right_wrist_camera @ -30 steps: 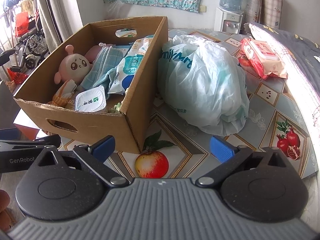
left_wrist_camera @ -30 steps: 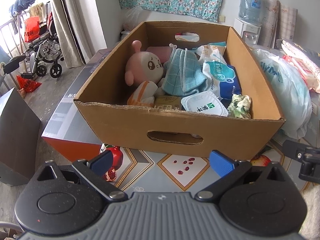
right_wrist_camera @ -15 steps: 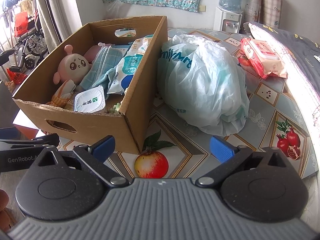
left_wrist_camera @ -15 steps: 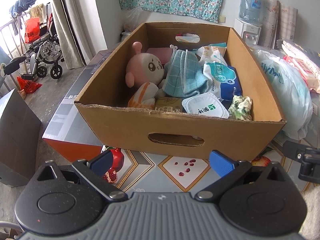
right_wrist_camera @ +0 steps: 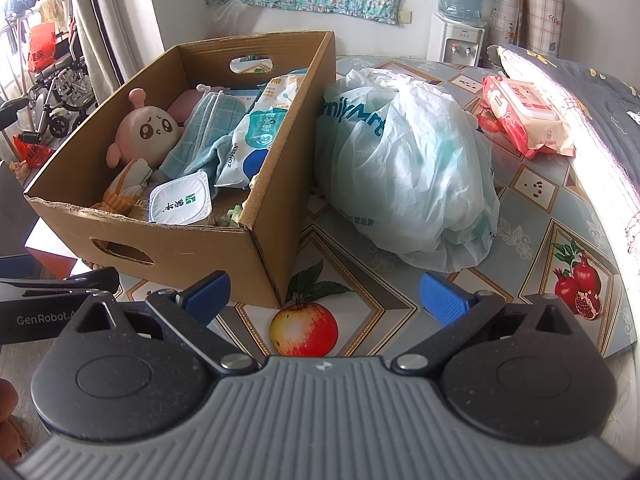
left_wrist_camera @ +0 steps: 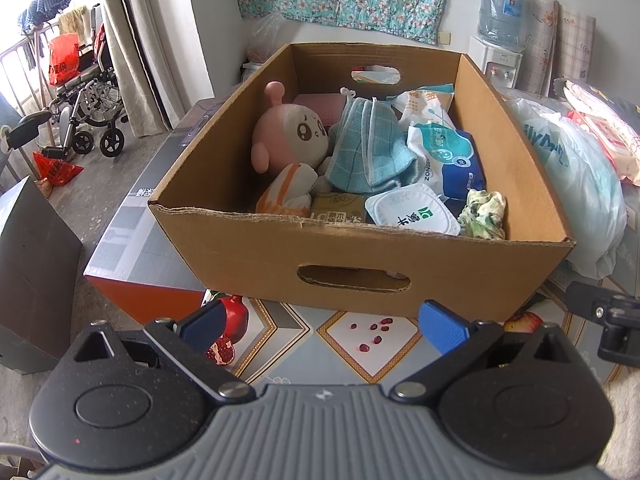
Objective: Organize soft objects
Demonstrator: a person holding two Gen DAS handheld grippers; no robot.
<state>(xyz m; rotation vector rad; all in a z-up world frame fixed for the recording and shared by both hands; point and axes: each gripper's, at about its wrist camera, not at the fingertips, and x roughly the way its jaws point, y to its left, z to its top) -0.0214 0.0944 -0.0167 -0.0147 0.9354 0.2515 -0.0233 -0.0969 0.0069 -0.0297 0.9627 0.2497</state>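
Observation:
A brown cardboard box (left_wrist_camera: 352, 256) (right_wrist_camera: 192, 248) stands on the patterned table. Inside lie a pink plush doll (left_wrist_camera: 290, 138) (right_wrist_camera: 148, 132), a blue checked towel (left_wrist_camera: 366, 152) (right_wrist_camera: 208, 136), wipe packs (left_wrist_camera: 448, 156) (right_wrist_camera: 256, 136), a white lidded pack (left_wrist_camera: 412, 208) (right_wrist_camera: 180, 200) and a crumpled floral cloth (left_wrist_camera: 482, 214). My left gripper (left_wrist_camera: 324, 326) hangs open in front of the box's near wall, holding nothing. My right gripper (right_wrist_camera: 324, 292) is open and empty over the table by the box's near right corner.
A stuffed white plastic bag (right_wrist_camera: 404, 168) (left_wrist_camera: 572, 184) lies right of the box. A red wipes pack (right_wrist_camera: 524, 120) sits at the far right by a grey blanket. A grey-orange carton (left_wrist_camera: 140, 248) lies below the box's left side. A wheelchair (left_wrist_camera: 84, 96) stands far left.
Both views have shifted slightly; the box sits a little lower and nearer in the left wrist view. Both grippers stay open and nothing in the box has moved.

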